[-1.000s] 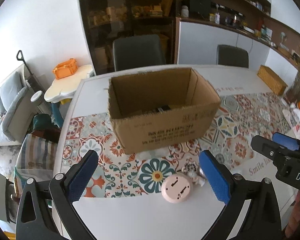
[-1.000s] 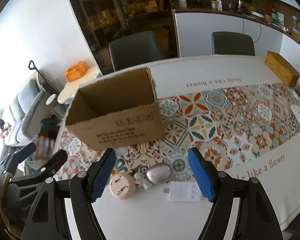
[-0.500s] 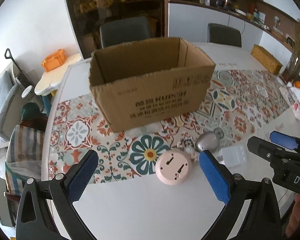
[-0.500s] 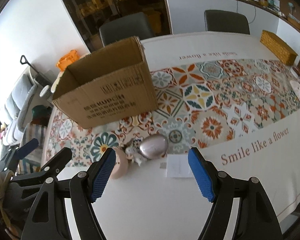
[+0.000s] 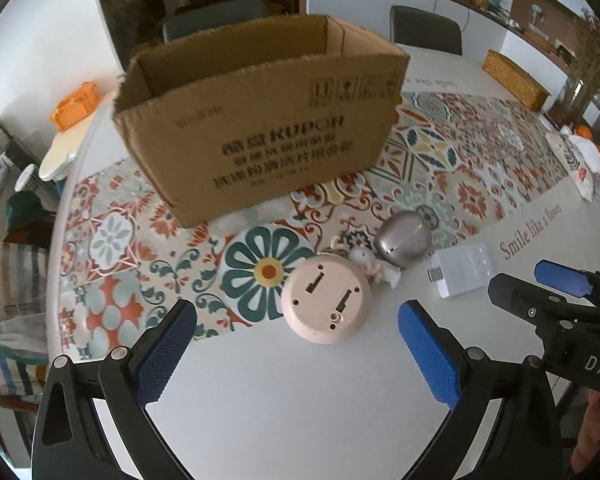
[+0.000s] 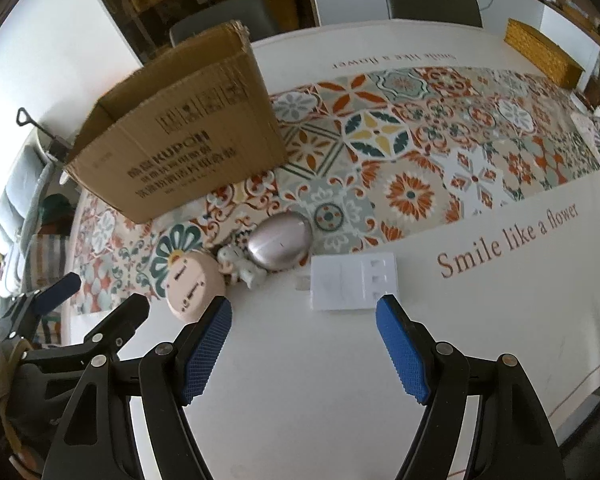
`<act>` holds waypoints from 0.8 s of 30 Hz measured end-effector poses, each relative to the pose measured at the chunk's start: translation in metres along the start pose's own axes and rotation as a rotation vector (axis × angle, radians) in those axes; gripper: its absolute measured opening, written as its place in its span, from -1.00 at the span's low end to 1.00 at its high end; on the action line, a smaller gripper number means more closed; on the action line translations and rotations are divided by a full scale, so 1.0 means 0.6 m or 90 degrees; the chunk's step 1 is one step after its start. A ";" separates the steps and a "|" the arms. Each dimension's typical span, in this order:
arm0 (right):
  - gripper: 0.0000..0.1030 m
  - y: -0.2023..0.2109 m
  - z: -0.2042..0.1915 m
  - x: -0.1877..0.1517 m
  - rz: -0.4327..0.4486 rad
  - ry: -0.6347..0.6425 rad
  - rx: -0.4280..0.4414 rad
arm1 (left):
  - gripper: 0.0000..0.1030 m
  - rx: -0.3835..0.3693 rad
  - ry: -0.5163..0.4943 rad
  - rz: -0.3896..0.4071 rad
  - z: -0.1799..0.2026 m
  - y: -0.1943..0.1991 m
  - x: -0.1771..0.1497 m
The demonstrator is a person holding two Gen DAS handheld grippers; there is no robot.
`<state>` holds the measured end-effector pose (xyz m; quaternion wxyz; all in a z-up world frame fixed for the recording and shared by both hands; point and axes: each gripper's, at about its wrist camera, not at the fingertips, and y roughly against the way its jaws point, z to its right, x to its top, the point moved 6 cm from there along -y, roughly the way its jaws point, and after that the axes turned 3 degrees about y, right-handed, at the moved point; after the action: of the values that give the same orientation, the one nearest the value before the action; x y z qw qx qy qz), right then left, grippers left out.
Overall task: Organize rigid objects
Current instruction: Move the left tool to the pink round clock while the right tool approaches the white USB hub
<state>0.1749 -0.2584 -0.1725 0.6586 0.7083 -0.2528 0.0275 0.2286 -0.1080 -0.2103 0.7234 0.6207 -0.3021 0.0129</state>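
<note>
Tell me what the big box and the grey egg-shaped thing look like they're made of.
The box looks like plain brown corrugated cardboard: matte, with ragged cut edges. The egg-shaped thing appears to be brushed metal with a soft satin sheen, though it may be coated plastic.

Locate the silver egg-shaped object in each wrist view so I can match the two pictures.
Left wrist: silver egg-shaped object lies right of centre, beyond the right fingertip, beside the small figurine.
Right wrist: it lies just left of centre, above the gap between the open fingers.
Shared landmark: the cardboard box stands behind it in both views.
</note>
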 end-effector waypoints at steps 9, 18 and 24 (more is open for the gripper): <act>0.45 -0.029 0.012 -0.025 -0.030 -0.028 -0.006 | 0.99 -0.020 -0.017 -0.040 0.009 -0.045 -0.018; 0.45 -0.050 0.027 -0.040 -0.044 -0.050 -0.011 | 0.99 -0.030 -0.028 -0.045 0.020 -0.065 -0.026; 0.45 -0.066 0.030 -0.042 -0.056 -0.048 -0.015 | 0.99 -0.033 -0.027 -0.052 0.019 -0.084 -0.025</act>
<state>0.1630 -0.2668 -0.2204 0.6576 0.7114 -0.2461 -0.0310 0.2315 -0.1248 -0.2615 0.7323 0.6140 -0.2922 -0.0377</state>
